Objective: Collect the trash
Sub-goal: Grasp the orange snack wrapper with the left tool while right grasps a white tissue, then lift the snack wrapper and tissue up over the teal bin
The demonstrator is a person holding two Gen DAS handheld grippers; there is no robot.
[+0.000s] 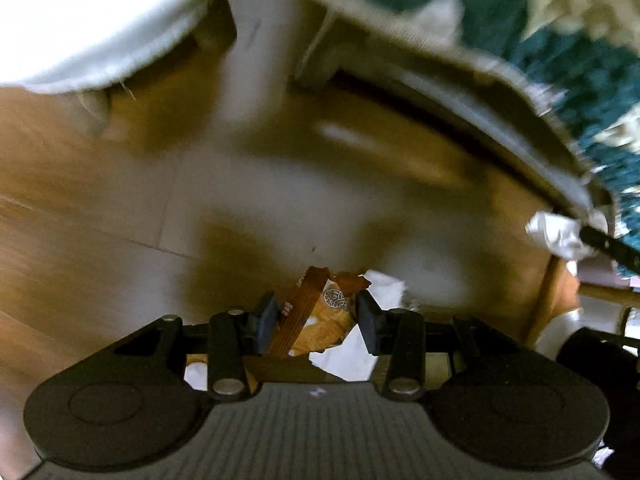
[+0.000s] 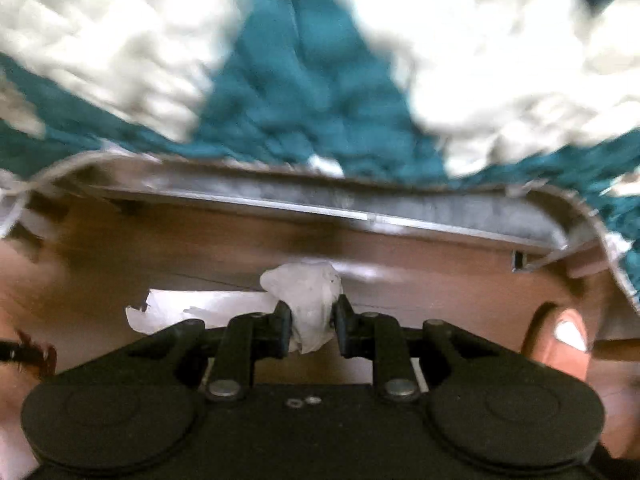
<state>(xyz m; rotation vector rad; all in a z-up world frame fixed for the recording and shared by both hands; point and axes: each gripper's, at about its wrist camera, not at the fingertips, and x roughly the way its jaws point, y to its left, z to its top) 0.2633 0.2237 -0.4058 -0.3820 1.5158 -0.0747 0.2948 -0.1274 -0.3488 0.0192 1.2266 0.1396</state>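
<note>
A crumpled orange-brown snack wrapper (image 1: 320,330) with a round logo sits between the pads of my left gripper (image 1: 317,304), which is shut on it above the wooden floor (image 1: 80,240). My right gripper (image 2: 313,308) is shut on a wad of white tissue (image 2: 304,284), also lifted off the floor. In the left wrist view the right gripper's finger (image 1: 608,246) and its tissue (image 1: 560,236) show at the right edge. In the right wrist view the left gripper's tip and a bit of brown wrapper (image 2: 38,354) show at the left edge.
A torn white sheet of paper (image 2: 208,306) lies on the floor under the grippers. A teal and white rug (image 2: 304,92) with a grey edge (image 2: 280,196) lies beyond. A white object (image 1: 100,20) fills the upper left. Wooden furniture legs (image 1: 548,300) stand at the right.
</note>
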